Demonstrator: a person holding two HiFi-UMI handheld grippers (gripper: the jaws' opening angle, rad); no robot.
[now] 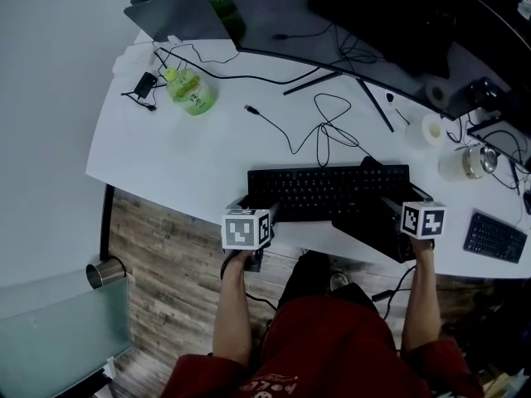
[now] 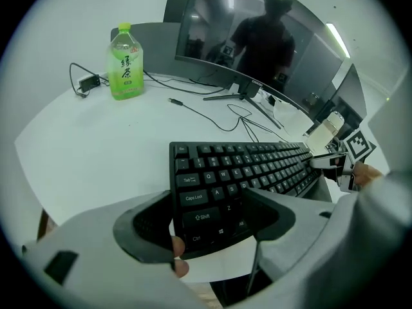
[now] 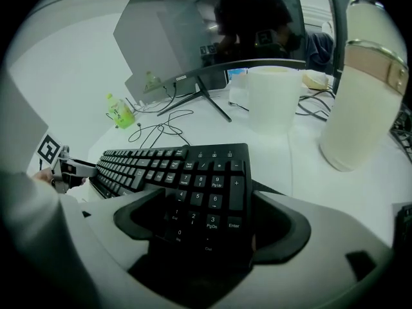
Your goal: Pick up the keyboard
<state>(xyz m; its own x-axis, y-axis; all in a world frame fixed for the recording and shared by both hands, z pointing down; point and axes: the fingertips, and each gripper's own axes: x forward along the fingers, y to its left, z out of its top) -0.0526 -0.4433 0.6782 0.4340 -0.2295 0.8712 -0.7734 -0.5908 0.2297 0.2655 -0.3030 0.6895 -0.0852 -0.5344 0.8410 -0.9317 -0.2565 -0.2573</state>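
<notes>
two ends taken: left gripper point(image 2: 207, 219) jaws closed on keyboard point(image 1: 328, 191) left end, right gripper point(image 3: 212, 227) gripping right end; probably stiff, light, slick plastic.

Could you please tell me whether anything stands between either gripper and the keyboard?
Nothing visible does. The left end of the keyboard sits between the jaws of the left gripper, and its number-pad end between those of the right gripper. The loose cable lies on the desk behind it, clear of both.
</notes>
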